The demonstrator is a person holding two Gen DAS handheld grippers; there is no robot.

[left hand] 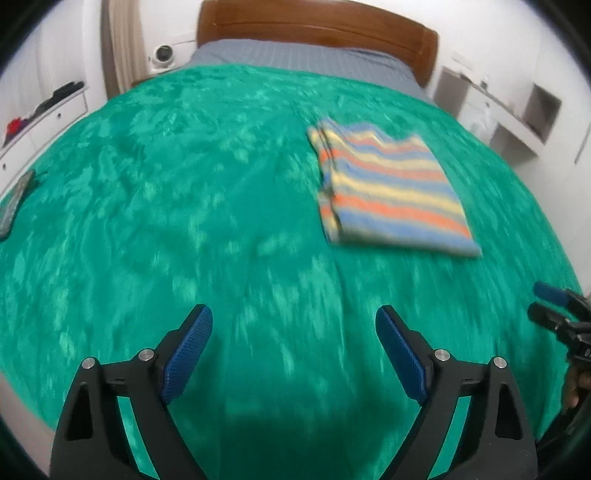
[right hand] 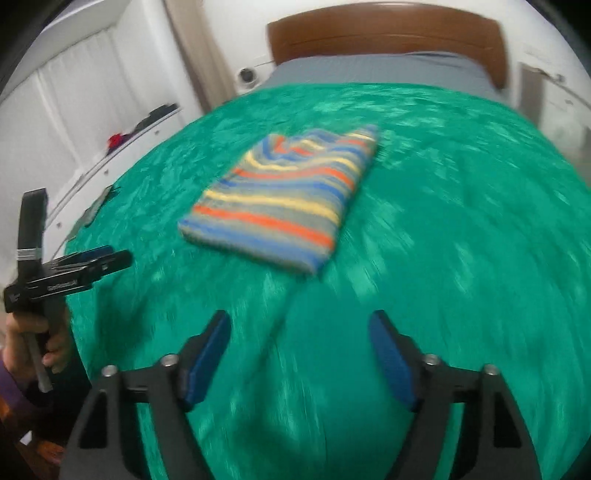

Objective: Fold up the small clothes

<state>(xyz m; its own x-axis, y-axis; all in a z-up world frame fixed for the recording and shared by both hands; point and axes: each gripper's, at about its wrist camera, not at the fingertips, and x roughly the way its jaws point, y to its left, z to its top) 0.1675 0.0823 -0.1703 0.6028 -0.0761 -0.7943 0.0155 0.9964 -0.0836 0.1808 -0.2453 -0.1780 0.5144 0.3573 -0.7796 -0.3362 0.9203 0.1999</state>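
Note:
A striped garment (left hand: 391,188) in blue, yellow and orange lies folded into a flat rectangle on the green blanket (left hand: 184,184). In the left wrist view it sits ahead and to the right of my left gripper (left hand: 293,325), which is open over bare blanket with nothing between its blue pads. In the right wrist view the folded garment (right hand: 280,199) lies ahead and slightly left of my right gripper (right hand: 299,328), also open and empty. Each gripper shows at the edge of the other's view: the right gripper (left hand: 546,299) at the far right, the left gripper (right hand: 107,256) at the far left, held by a hand (right hand: 33,343).
The green blanket covers a bed with a grey sheet (left hand: 295,55) and a wooden headboard (left hand: 317,26) at the far end. A dark flat object (left hand: 14,201) lies on the blanket's left edge. White drawers (left hand: 40,122) stand left of the bed, white shelving (left hand: 517,114) to the right.

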